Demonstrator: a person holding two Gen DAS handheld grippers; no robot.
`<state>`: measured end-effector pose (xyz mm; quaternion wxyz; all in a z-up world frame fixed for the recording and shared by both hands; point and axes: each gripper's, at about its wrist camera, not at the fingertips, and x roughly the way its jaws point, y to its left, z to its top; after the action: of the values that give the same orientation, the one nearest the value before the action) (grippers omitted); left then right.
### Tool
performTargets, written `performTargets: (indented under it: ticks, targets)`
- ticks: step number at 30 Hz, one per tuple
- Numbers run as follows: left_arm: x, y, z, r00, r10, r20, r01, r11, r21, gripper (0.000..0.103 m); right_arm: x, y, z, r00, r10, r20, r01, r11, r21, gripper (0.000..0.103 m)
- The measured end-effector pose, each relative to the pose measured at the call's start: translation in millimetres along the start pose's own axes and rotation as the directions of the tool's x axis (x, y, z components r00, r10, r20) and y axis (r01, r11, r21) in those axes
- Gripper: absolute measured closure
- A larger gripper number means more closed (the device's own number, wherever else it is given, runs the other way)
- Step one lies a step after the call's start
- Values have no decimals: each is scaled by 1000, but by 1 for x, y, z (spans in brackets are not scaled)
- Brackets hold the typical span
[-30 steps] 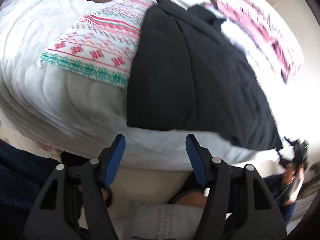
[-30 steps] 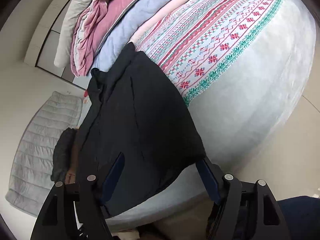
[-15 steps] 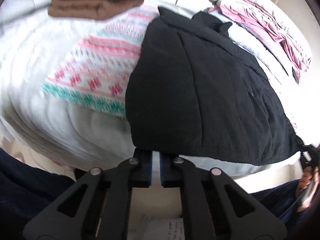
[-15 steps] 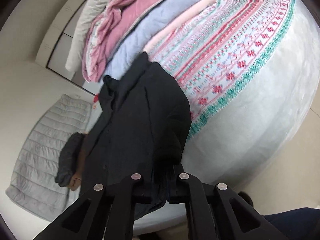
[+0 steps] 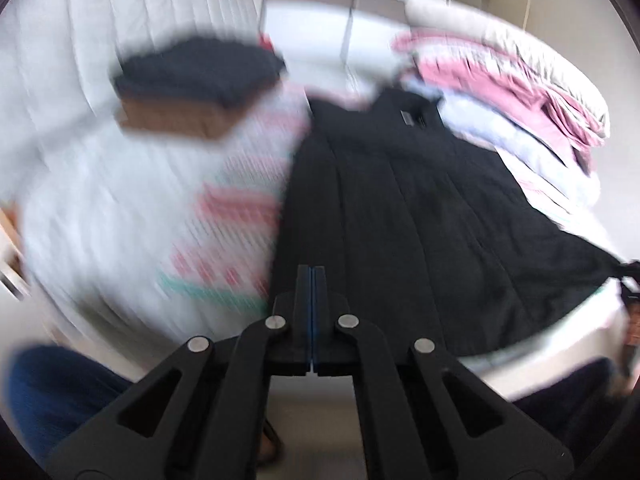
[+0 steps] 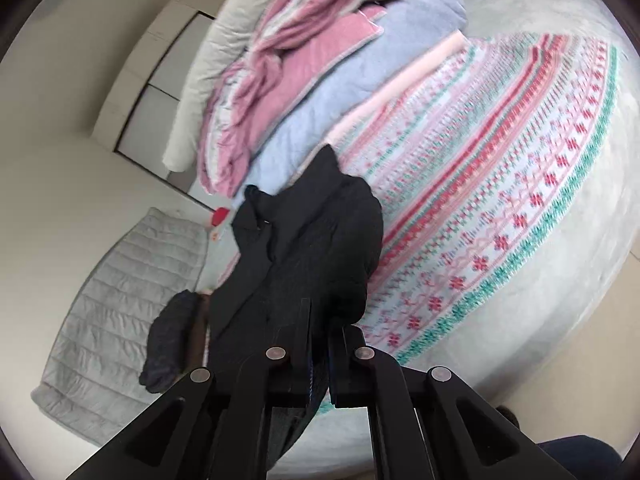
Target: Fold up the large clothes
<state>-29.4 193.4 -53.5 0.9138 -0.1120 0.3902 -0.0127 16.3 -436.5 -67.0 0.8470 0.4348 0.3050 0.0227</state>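
Each camera sits just behind its hand-held gripper and looks forward and downward along the fingers, whose black frames fill the lower middle of both frames. The left view faces up the bed [image 5: 92, 216] toward the wardrobe doors [image 5: 316, 12] at the top, heavily blurred. The right view looks across the same bed from the opposite corner. Both share the black coat [image 5: 400, 220] [image 6: 304, 248], close below the lens, and the patterned blanket [image 6: 500, 208].

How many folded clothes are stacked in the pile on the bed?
2: a dark grey garment on top and a brown garment directly under it, at the far left of the bed. The picture is blurred, so thinner layers may be hidden.
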Motion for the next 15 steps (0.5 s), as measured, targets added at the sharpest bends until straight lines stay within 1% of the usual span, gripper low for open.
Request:
performTargets:
  ticks: [1, 3, 4, 5, 6, 7, 8, 9, 10, 12, 13, 15]
  targets:
    - [5, 4, -6, 1000, -11, -24, 10, 1000, -15, 103, 4, -5, 0, 1000, -7, -5, 7, 1000, 11, 98]
    - [15, 11, -21, 998, -3, -68, 2, 1000, -21, 102, 7, -21, -1, 1000, -12, -3, 12, 999, 45, 98]
    - [16, 9, -26, 997, 2, -78, -3, 1000, -21, 99, 6, -27, 0, 1000, -10, 5, 10, 998, 60, 98]
    - [18, 10, -29, 996, 2, -90, -4, 1000, -25, 89, 4, -30, 2, 1000, -8, 19, 6, 997, 72, 98]
    - [22, 13, -29, 995, -6, -104, 2, 999, -32, 82, 2, -32, 4, 999, -7, 33, 5, 997, 77, 98]
    - [29, 14, -30, 993, -14, -120, 9, 999, -48, 66, 1, -32, 5, 999, -11, 45, 8, 997, 80, 98]
    - [35, 16, -31, 991, -19, -129, 10, 998, -64, 54, 0, -32, 6, 998, -15, 54, 10, 997, 80, 98]
    - [39, 19, -33, 990, -24, -137, 13, 996, -85, 53, 1, -31, 6, 998, -15, 57, 10, 997, 80, 98]
    - [45, 23, -35, 988, -46, -148, 27, 992, -123, 53, 2, -32, 5, 998, -17, 54, 13, 997, 80, 98]
    - [52, 32, -39, 981, -113, -159, 81, 978, -194, 53, 4, -36, 2, 999, -36, 40, 33, 996, 82, 98]
    - [57, 36, -41, 974, -157, -165, 116, 965, -234, 53, 6, -39, 0, 999, -39, 37, 36, 995, 92, 98]
    - [65, 38, -44, 962, -209, -178, 154, 948, -280, 53, 8, -44, -5, 999, -22, 42, 18, 995, 97, 98]
